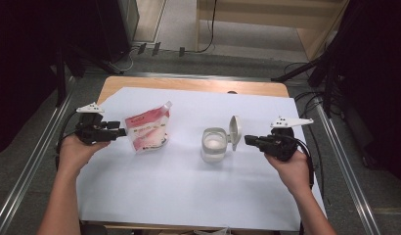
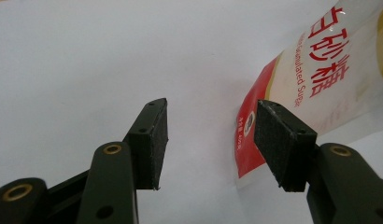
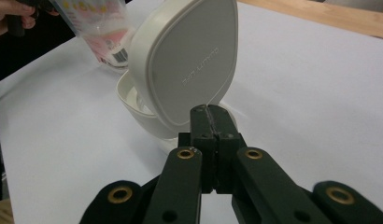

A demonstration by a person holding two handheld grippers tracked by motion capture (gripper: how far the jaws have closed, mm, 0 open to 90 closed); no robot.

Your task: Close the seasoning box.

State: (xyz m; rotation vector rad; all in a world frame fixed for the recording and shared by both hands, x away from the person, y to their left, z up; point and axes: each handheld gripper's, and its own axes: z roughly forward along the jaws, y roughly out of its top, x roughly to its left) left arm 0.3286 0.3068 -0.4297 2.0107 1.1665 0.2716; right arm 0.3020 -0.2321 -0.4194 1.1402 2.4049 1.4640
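A red-and-white sugar pouch (image 1: 148, 129) stands on the white sheet, left of centre. My left gripper (image 1: 118, 132) is at its left edge and open; in the left gripper view the pouch (image 2: 315, 79) shows behind the right pad (image 2: 283, 140), and the gap between the pads (image 2: 210, 140) holds nothing. A white jar (image 1: 213, 144) sits at the centre with its hinged lid (image 1: 234, 129) flipped upright. My right gripper (image 1: 247, 140) is just right of the lid, shut with nothing in it. In the right gripper view its closed tips (image 3: 211, 112) are close to the lid (image 3: 187, 70).
A white sheet (image 1: 189, 196) covers most of the wooden table (image 1: 189, 84). Metal rails run along both sides of the table, and cables and dark stands lie on the floor beyond. The other hand (image 3: 17, 14) shows by the pouch (image 3: 103, 28).
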